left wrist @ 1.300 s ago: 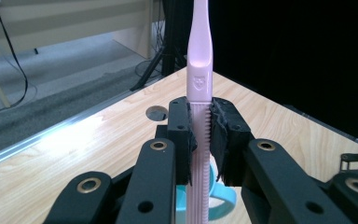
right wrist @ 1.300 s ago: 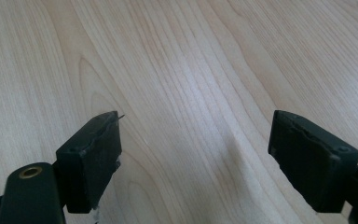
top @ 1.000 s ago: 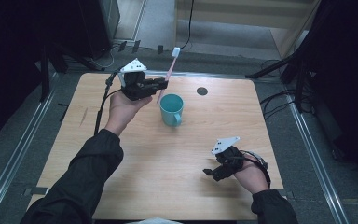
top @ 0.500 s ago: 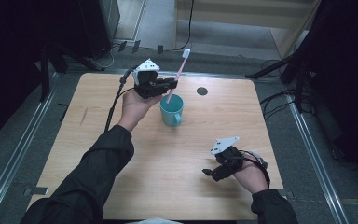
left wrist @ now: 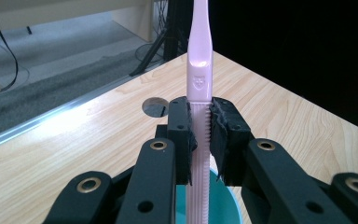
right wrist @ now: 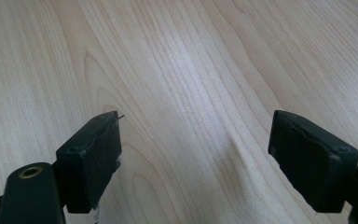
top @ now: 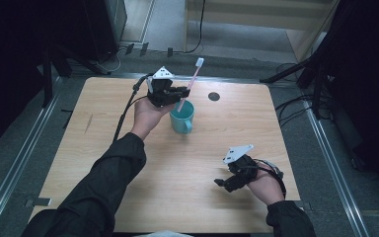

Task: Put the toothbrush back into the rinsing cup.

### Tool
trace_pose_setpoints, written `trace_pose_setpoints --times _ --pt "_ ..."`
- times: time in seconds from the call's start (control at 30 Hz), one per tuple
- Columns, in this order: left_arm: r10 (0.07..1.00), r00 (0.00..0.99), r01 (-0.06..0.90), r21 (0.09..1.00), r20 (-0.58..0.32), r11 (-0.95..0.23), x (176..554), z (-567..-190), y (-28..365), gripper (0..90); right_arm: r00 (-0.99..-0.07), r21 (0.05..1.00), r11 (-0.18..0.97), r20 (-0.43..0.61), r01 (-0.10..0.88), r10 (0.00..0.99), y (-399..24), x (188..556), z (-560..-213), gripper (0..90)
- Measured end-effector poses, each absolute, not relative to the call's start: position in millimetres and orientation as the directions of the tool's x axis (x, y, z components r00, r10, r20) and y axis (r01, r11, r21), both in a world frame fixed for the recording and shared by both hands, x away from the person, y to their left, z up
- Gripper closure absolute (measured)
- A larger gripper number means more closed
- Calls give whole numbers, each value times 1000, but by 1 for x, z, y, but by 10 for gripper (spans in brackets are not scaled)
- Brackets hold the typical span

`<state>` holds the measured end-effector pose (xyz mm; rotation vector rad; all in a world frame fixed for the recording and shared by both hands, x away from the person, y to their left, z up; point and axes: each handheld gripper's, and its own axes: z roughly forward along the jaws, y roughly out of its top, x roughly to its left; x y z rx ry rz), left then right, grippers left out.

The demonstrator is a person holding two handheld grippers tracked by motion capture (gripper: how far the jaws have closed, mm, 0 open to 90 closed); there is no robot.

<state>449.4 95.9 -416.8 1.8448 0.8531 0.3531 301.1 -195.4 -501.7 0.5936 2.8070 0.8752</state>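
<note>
A pink toothbrush [top: 191, 81] stands nearly upright with its bristle head up and its lower end inside the teal mug [top: 182, 117] at the table's middle back. My left gripper [top: 178, 95] is shut on its handle just above the mug's rim. In the left gripper view the ribbed pink toothbrush [left wrist: 199, 93] is pinched between both pads, with the mug's rim [left wrist: 230, 203] below them. My right gripper [top: 222, 182] rests low over the table at the front right, open. Its fingers [right wrist: 93, 158] stand wide apart over bare wood.
The wooden table [top: 103, 163] has a round dark grommet hole [top: 214, 96] at the back right of the mug. A cable [top: 124, 111] trails from the left gripper across the table's left. Metal rails run along both sides.
My left hand has carried the toothbrush to the right and down, from left of the mug to over it, and the handle's lower end now sits inside the mug. The right hand has stayed put.
</note>
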Motion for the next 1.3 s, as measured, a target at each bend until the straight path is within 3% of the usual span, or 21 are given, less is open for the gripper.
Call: trace_pose_setpoints --times 0.8,1.3 --pt "705 688 462 853 -173 -242 447 -448 101 787 -913 564 758 -15 329 407 -194 301 -503 170" --pt "703 694 507 800 -158 -320 447 -463 91 785 -914 564 758 -14 328 406 -194 301 -503 170"
